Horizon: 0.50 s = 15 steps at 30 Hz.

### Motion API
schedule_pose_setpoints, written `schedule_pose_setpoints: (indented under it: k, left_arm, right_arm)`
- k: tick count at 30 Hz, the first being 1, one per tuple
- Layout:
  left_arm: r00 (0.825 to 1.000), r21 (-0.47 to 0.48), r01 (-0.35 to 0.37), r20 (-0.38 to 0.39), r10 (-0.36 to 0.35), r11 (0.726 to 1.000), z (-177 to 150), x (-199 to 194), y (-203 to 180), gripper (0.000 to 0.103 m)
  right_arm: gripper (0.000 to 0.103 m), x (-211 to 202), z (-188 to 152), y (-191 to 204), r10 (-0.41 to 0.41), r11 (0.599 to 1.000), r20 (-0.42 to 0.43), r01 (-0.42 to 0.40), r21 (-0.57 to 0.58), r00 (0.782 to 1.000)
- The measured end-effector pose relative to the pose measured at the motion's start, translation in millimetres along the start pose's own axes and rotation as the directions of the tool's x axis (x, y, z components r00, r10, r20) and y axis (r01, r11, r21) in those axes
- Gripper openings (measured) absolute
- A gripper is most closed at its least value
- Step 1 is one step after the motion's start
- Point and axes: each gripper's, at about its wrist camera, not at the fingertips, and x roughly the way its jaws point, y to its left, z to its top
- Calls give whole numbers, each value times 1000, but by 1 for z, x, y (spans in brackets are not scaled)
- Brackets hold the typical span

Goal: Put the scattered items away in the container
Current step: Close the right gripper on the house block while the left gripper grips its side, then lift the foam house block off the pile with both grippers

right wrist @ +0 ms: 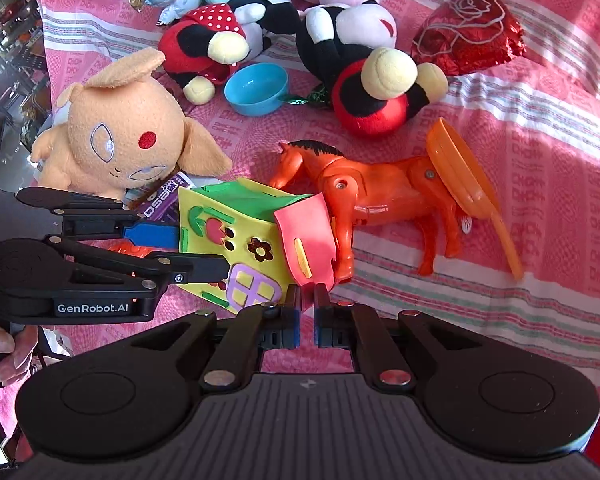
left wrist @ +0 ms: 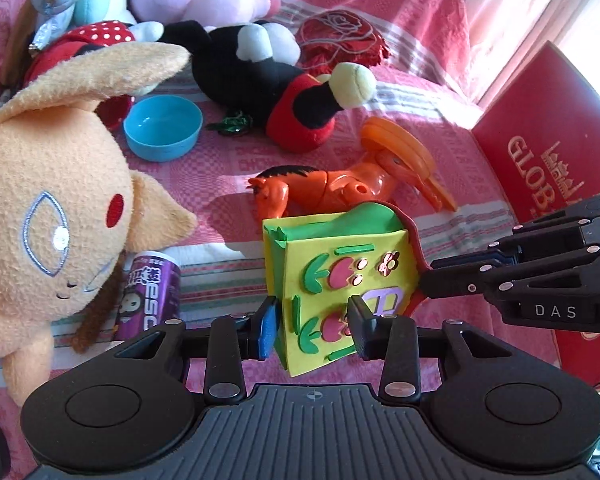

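Pink woven cloth (right wrist: 540, 160) under toys

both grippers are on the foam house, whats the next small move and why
Probably a short joint lift. The right gripper is shut on the pink roof flap of the foam house, and the left gripper straddles its yellow wall. Lifting would clear the orange horse before heading to the red box, likely the container.

Home bedroom, likely: pink woven bedspread (right wrist: 540, 184), heap of plush toys (right wrist: 112, 140), sunlit curtain (left wrist: 512, 12) beside it
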Motion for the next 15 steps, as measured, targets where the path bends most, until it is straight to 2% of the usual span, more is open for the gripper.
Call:
schedule_pose_setpoints:
  k: [2, 4, 10, 12, 15]
  left_arm:
    - [1000, 43, -11, -8, 12, 999, -2, 4, -9, 34]
    - [1000, 71, -20, -8, 20, 997, -5, 5, -13, 34]
    - [1000, 70, -18, -4, 18, 997, -6, 6, -10, 33]
    - [1000, 69, -19, -2, 19, 997, -5, 6, -10, 33]
    - [1000, 62, -19, -4, 19, 998, -4, 6, -8, 34]
  right_arm:
    - [7, -2, -9, -5, -12, 1000, -3, 12, 17, 1000]
    - [9, -5, -17, -10, -9, 999, -13, 10, 44, 1000]
    - [11, -20, -24, -15, -38, 997, 28, 36, 66, 999]
    - [26, -19, -25, -12, -50, 997, 39, 48, 55, 998]
    - [29, -10, -26, -6, -39, 998, 43, 37, 46, 998]
